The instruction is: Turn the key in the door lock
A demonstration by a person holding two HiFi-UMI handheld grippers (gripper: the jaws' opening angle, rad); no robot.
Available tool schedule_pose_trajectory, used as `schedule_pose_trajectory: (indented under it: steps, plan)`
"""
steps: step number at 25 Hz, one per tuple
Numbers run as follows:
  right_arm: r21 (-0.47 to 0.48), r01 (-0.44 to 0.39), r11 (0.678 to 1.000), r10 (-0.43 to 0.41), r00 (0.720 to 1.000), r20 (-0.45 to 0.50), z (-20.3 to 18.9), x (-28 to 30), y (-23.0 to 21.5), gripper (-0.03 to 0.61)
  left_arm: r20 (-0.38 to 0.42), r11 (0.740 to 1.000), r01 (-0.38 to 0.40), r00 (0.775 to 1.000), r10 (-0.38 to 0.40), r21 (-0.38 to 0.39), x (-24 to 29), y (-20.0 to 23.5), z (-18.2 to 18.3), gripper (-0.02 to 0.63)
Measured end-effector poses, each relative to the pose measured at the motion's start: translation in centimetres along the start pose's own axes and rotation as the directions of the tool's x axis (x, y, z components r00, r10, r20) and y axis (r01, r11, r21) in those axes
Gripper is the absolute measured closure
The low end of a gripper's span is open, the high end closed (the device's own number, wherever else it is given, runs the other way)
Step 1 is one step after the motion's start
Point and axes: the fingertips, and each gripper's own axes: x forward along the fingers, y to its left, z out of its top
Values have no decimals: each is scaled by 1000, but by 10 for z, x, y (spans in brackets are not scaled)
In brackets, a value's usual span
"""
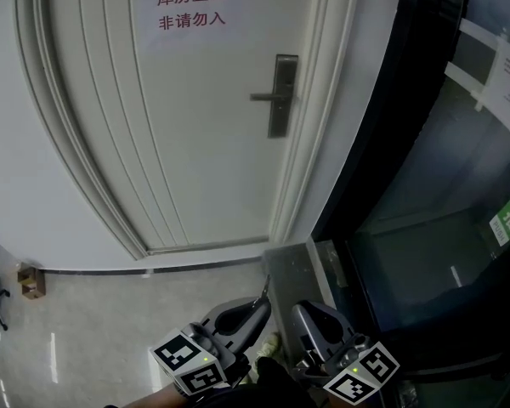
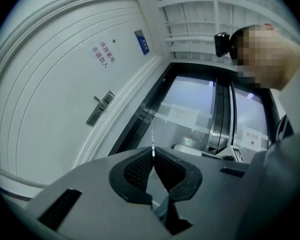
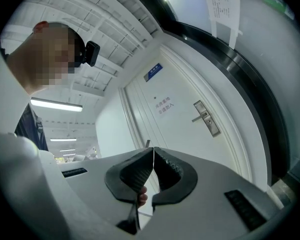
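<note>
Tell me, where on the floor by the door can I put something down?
The pale floor in front of the white door is bare. It gets crowded at the left, by a small brown box, and at the right, by the glass wall.

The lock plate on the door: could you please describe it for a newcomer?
Find the white door with the red-lettered sign. Near its right edge, below the sign, sits the tall grey lock plate, the only fitting with a lever pointing left.

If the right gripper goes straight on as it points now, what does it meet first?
Probably the white door, left of its handle; nothing shows in between, but depth is unclear.
</note>
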Motion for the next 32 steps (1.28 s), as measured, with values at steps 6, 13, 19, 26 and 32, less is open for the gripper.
schedule_pose_trajectory:
  steps: [6, 13, 19, 26, 32]
  plan:
    - [5, -34, 999, 34, 999, 2, 12, 36, -45, 561, 8, 1000, -15, 1000, 15, 1, 44, 37, 12, 606]
    - [5, -67, 998, 67, 998, -16, 44, 83, -111, 561, 36, 1000, -29, 999, 29, -4, 118, 79, 37, 606]
    - [11, -83, 996, 84, 996, -18, 74, 113, -169, 561, 31, 998, -62, 998, 63, -23, 180, 117, 52, 606]
    - [39, -98, 994, 100, 995, -27, 86, 146, -214, 561, 50, 987, -72, 996, 80, -140, 234, 165, 71, 606]
    - [34, -73, 997, 74, 997, -27, 89, 180, -254, 561, 61, 978, -59, 995, 73, -201, 278, 216, 88, 606]
